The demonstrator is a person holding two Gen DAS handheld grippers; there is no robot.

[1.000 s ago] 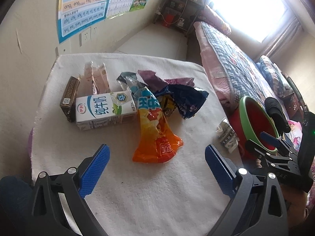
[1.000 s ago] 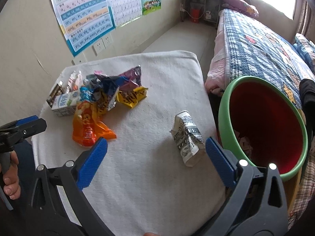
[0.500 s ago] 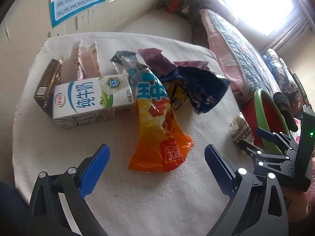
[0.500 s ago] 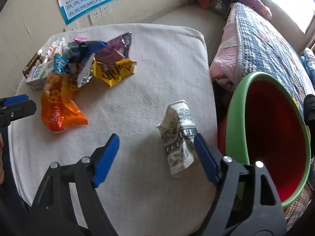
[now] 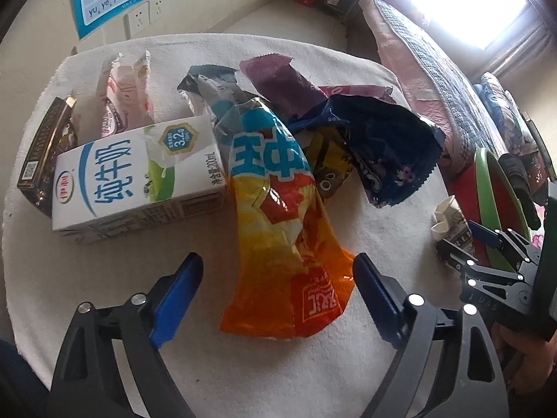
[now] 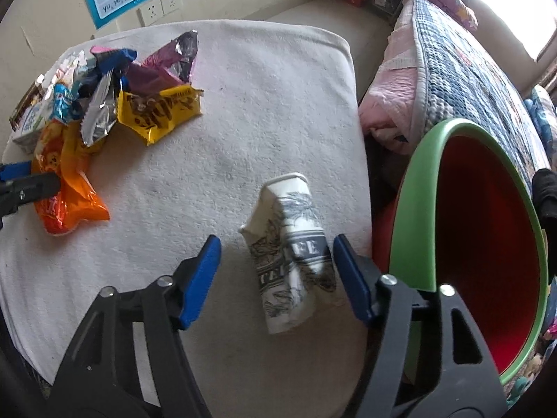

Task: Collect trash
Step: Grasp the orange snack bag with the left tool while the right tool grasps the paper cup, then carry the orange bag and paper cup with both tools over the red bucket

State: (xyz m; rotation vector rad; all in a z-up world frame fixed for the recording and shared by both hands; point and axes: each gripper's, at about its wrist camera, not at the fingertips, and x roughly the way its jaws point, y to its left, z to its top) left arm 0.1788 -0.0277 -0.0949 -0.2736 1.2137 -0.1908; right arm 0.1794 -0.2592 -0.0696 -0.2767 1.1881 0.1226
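Note:
An orange snack bag (image 5: 278,237) lies on the white towel-covered table (image 5: 104,278). My left gripper (image 5: 278,296) is open with its blue pads on either side of the bag's near end. A crushed paper cup (image 6: 292,254) lies near the table's right edge. My right gripper (image 6: 278,275) is open around it, the right pad close to the cup. The cup also shows in the left wrist view (image 5: 449,219). A bin with a green rim and red inside (image 6: 470,244) stands just right of the table.
A milk carton (image 5: 135,177), a brown box (image 5: 41,153), a dark blue wrapper (image 5: 383,149), a purple wrapper (image 5: 285,80) and a yellow wrapper (image 6: 160,111) lie at the far left. A bed with a quilt (image 6: 470,69) stands beyond the bin.
Both grippers have moved forward and down. The left now straddles the orange bag's end. The right has narrowed around the crushed cup.

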